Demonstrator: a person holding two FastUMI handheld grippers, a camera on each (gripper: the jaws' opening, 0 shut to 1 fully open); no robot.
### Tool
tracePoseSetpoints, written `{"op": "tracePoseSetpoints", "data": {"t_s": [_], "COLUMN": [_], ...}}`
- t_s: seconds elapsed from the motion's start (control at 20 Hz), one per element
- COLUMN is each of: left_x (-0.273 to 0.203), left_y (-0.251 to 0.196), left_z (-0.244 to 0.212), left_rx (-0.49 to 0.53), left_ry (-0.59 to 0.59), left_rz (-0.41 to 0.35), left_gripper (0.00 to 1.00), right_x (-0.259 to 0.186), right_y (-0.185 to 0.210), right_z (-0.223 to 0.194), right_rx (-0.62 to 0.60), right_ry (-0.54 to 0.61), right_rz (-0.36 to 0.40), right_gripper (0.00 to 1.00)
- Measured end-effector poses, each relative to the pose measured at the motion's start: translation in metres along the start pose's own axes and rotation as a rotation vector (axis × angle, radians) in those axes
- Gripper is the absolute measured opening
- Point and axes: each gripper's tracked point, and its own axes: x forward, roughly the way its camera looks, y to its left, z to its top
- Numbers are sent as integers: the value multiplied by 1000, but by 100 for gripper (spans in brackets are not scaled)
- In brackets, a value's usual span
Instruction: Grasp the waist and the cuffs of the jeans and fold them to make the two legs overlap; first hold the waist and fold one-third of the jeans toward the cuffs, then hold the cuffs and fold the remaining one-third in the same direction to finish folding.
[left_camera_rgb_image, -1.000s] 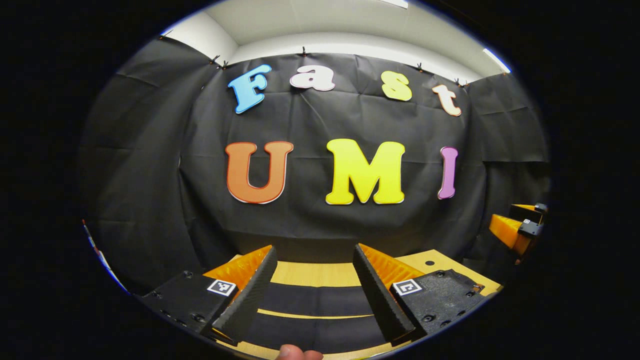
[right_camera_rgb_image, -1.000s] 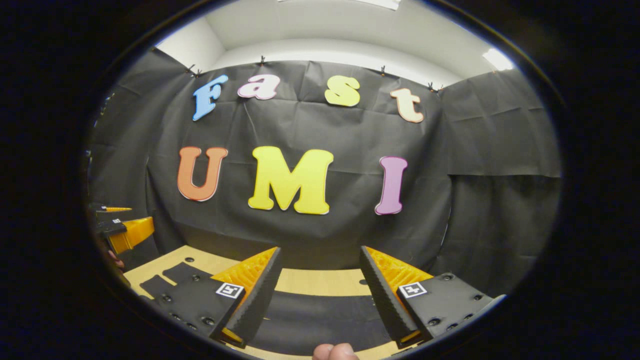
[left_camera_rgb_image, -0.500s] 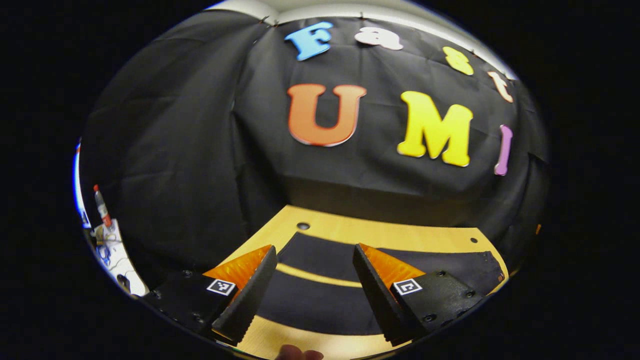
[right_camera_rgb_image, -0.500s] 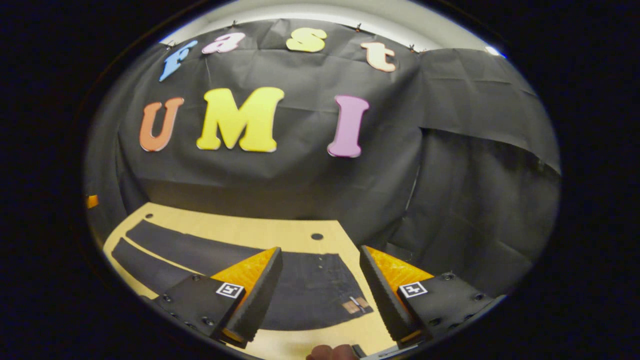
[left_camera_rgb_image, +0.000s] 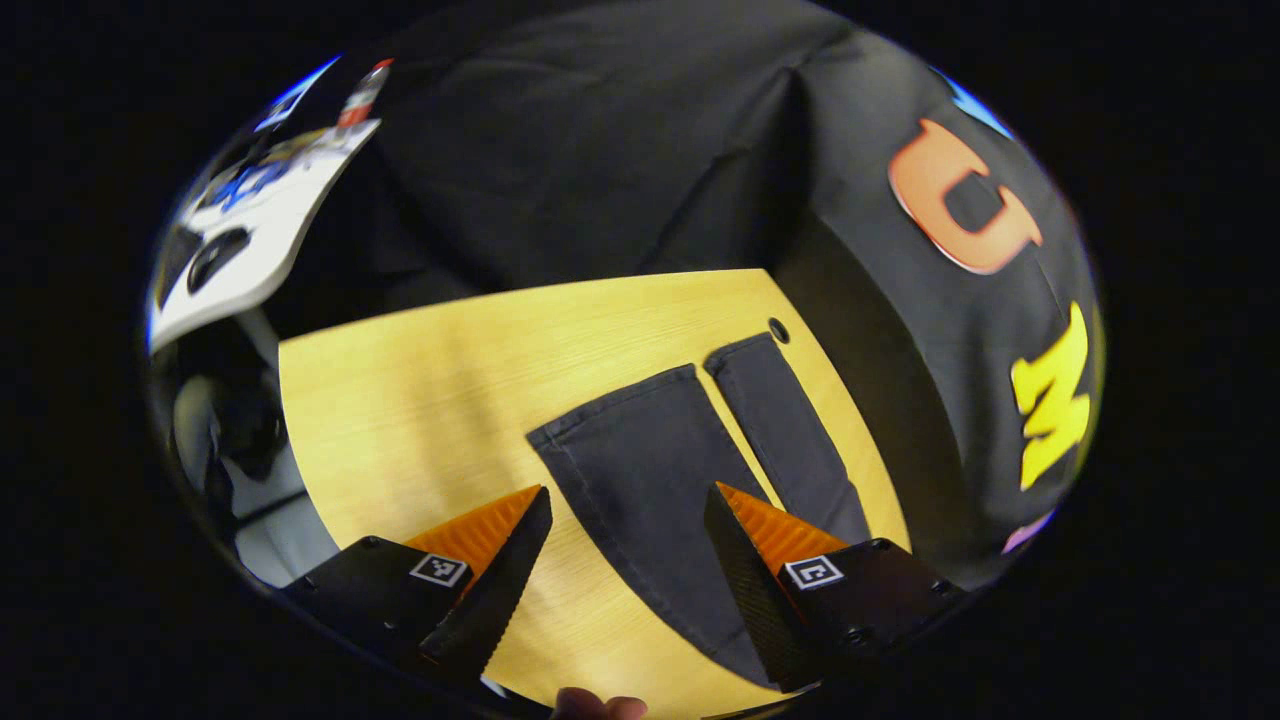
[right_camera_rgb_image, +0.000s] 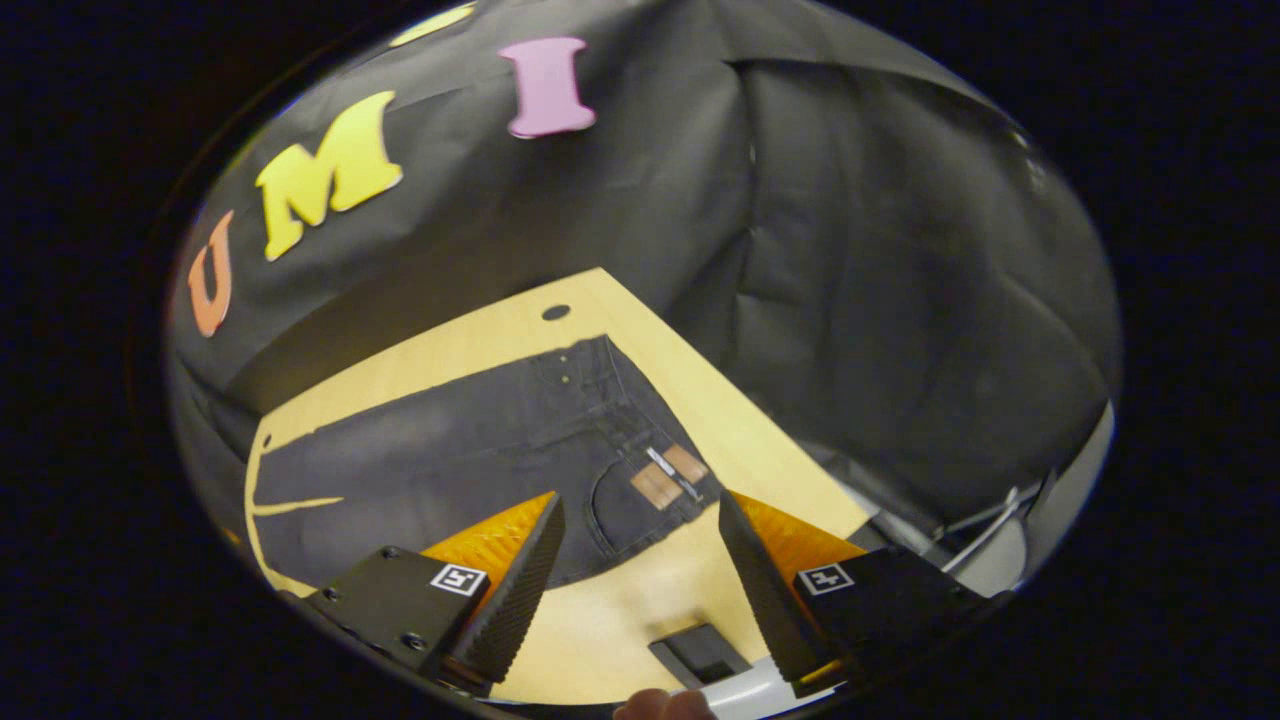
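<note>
The left claw (left_camera_rgb_image: 625, 540) hangs above the worktop (left_camera_rgb_image: 430, 390) with its fingers spread wide and nothing between them; each finger mount carries a small square black-and-white marker tag, a pattern and not readable writing. Just beyond its fingertips lie the two legs of the dark jeans (left_camera_rgb_image: 650, 470), flat on the pale wood, their cuffs (left_camera_rgb_image: 690, 385) pointing away toward the far edge and a narrow strip of wood showing between the legs. A fingertip shows at the bottom edge of the left gripper view. The right claw (right_camera_rgb_image: 640, 555) is likewise spread and empty, above the waist end (right_camera_rgb_image: 640, 450) of the jeans, which lies flat near the worktop's corner. On the waistband sit two small brown patches (right_camera_rgb_image: 670, 478) with a pale tag between them; any lettering on them is too small to read. A small round hole (right_camera_rgb_image: 555, 312) marks the wood past the waist, and a dark rectangular object (right_camera_rgb_image: 698, 655) lies on the near edge between the right claw's fingers.
</note>
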Motion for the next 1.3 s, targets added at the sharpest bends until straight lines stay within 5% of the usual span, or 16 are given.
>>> {"op": "tracePoseSetpoints", "data": {"t_s": [0.25,1.1,1.2,1.3], "left_x": [30,53,56,60], "left_y": [19,-1,-6,-3], "left_z": [4,8,8,8], "left_rx": [-124,-123,-111,-101], "left_ry": [50,88,89,92], "left_rz": [52,63,66,93], "left_gripper": [99,99,98,93], "right_x": [35,109,112,114], "right_y": [-21,-3,-3,0], "right_z": [-23,-28,-32,-34], "right_rx": [217,204,139,51], "right_ry": [150,181,199,200], "right_rz": [-32,-149,-221,-269], "right_gripper": [98,98,93,100]}}
